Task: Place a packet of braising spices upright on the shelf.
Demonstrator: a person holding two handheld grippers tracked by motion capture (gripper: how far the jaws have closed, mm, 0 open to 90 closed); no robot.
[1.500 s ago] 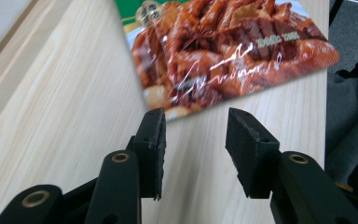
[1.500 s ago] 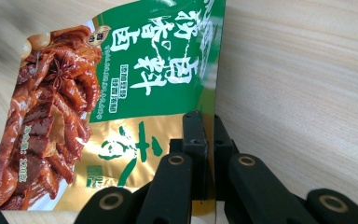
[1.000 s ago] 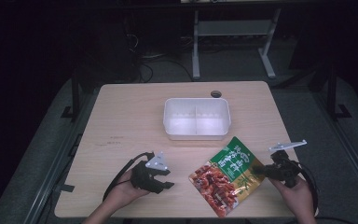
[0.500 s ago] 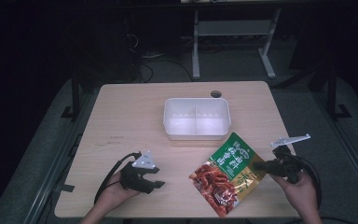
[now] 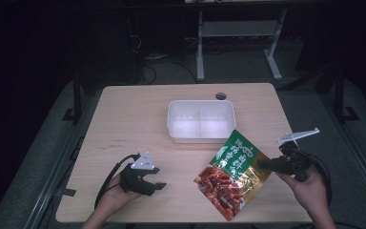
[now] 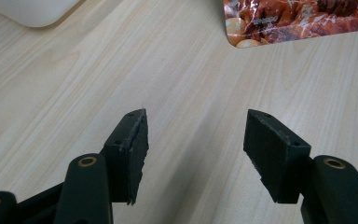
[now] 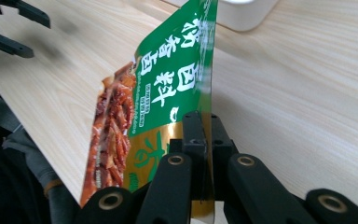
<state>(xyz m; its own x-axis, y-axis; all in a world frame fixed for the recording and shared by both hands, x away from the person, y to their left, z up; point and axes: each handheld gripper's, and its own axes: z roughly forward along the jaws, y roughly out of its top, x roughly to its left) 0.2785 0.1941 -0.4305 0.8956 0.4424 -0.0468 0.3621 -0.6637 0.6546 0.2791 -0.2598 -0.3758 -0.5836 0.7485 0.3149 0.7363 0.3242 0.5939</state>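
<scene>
High view | our right gripper [image 5: 263,165] pinches snack pouch [image 5: 231,179] edge, lifting | left gripper [image 5: 158,178] just opening, empty | white divided container [image 5: 200,120] at 12 o'clock unfilled

The only readable print is on the pouch [image 7: 158,93]. In the right gripper view its green panel carries large white Chinese characters in two columns, the nearer one reading 卤料. Small white print runs along the seam between green and red at 9 o'clock of them, too fine to read. In the high view the pouch [image 5: 233,174] shows the same white lettering, blurred.
</scene>
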